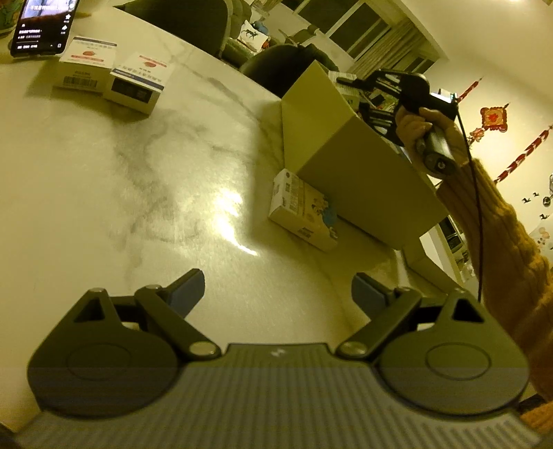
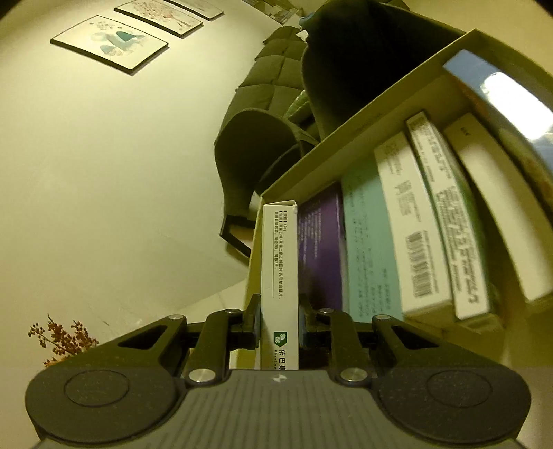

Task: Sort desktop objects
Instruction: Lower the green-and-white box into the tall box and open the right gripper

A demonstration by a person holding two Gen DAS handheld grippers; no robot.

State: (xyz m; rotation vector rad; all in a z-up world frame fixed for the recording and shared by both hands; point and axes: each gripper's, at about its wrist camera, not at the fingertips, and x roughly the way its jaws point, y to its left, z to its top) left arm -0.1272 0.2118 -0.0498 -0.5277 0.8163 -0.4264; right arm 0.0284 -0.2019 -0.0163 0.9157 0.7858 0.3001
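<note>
My right gripper [image 2: 279, 319] is shut on a slim white medicine box [image 2: 279, 262], held on edge just inside the near corner of the open cardboard box [image 2: 331, 138]. Several packs stand in a row there: a purple pack [image 2: 321, 241], a teal pack [image 2: 368, 238] and white packs [image 2: 411, 228]. In the left wrist view the right gripper [image 1: 380, 100] reaches into the cardboard box [image 1: 331, 138]. My left gripper [image 1: 278, 293] hangs open over bare marble. A milk carton [image 1: 304, 207] lies against the box. Two white boxes [image 1: 114, 74] sit at the far left.
A phone [image 1: 43, 24] with a lit screen leans at the far left corner of the marble table [image 1: 121, 179]. Dark chairs [image 1: 276, 65] stand beyond the table. A hand and an orange knitted sleeve [image 1: 497, 228] cross the right side.
</note>
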